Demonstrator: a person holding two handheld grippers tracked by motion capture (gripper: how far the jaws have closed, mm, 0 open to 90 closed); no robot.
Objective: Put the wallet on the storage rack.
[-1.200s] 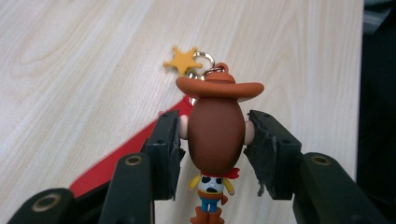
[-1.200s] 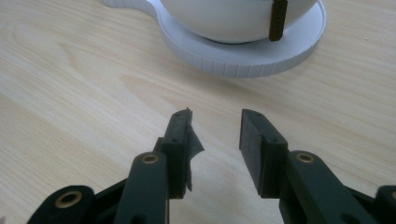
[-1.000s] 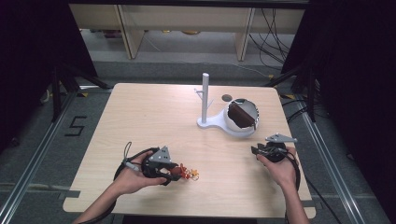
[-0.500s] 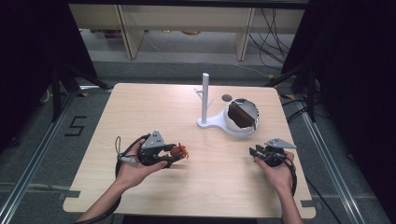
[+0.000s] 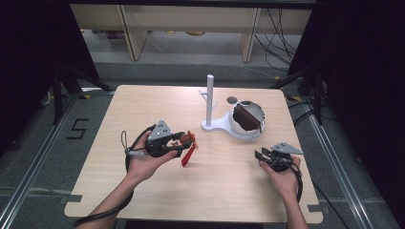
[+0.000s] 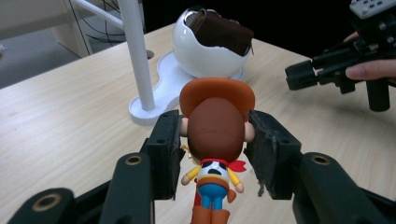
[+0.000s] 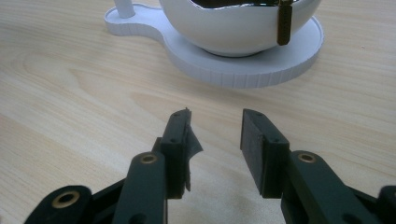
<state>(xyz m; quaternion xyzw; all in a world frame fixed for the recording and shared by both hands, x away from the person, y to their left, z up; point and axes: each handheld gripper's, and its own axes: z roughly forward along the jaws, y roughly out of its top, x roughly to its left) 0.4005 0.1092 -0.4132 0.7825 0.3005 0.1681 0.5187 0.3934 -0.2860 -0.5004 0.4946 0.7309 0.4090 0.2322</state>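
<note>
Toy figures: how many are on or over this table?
1. A cowboy figure is clamped by its head in the left gripper, lifted off the table. The white bowl holds something brown; whether more lies hidden inside, I cannot tell.

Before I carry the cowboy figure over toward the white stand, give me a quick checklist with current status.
1. Grip on figure: left gripper has both pads on the head of the cowboy figure. Ok.
2. Figure off the table: it hangs from the jaws in the high view. Ok.
3. Right gripper: jaws apart, nothing between them, low over the wood. Ok.
4. Path to the white stand: bare tabletop between. Ok.
5. Bowl on the stand: already holds a brown thing. Room for the figure: cannot tell.
6. Post upright. Ok.
</note>
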